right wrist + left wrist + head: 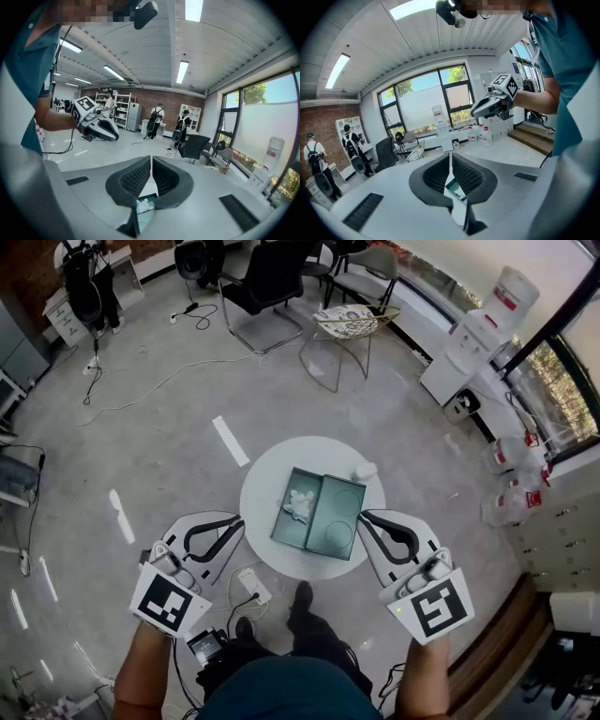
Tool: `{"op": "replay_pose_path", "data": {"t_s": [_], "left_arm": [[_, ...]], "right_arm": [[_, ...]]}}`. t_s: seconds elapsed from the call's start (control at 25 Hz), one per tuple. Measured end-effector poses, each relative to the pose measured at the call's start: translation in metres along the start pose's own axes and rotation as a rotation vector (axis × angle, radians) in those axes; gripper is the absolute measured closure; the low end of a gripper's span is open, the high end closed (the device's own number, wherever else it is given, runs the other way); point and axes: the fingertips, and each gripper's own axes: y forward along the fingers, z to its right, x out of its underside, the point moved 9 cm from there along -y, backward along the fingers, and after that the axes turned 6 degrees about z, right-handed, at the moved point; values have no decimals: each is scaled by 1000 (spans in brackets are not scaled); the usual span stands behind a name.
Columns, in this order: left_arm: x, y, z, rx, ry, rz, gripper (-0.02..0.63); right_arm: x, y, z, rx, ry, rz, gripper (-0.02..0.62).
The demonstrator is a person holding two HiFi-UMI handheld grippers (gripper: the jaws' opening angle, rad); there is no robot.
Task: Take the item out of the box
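- The box [341,521] lies wide open on the round white table [267,474], its two halves flat side by side.
- The item [300,505], a white crumpled-looking thing, lies in the left half of the box; the right half is bare.
- The left gripper [236,521] hovers at the table's left near edge, jaws pressed together with nothing between them. Its own view shows the pads [436,174] meeting along a thin slit.
- The item is to the right of that gripper's tips and a touch farther off, clear of them, with the box's left wall in between.
- The right gripper [364,517] mirrors it on the other side, tips just beside the box's right edge, jaws together and empty too.
- From the right gripper view, the item [142,204] peeks out low beneath the closed jaws, inside the box; the left gripper [108,132] hangs in the air beyond.
- So the item sits between the two grippers, untouched by either.
- A small white wad [366,470] rests on the table's far right side, outside the box.
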Motion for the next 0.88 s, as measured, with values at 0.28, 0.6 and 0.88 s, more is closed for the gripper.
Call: {"op": "replay_pose_path", "data": {"t_s": [0.28, 0.6, 0.88], "left_arm": [[36, 85, -13, 80, -19, -39, 572], [87, 162, -14, 168, -37, -83, 572], [138, 216, -9, 233, -44, -140, 571]], "right_arm": [[48, 4, 43, 51, 54, -52, 555], [105, 4, 71, 111, 116, -110, 555], [150, 6, 86, 139, 157, -146, 555]]}}
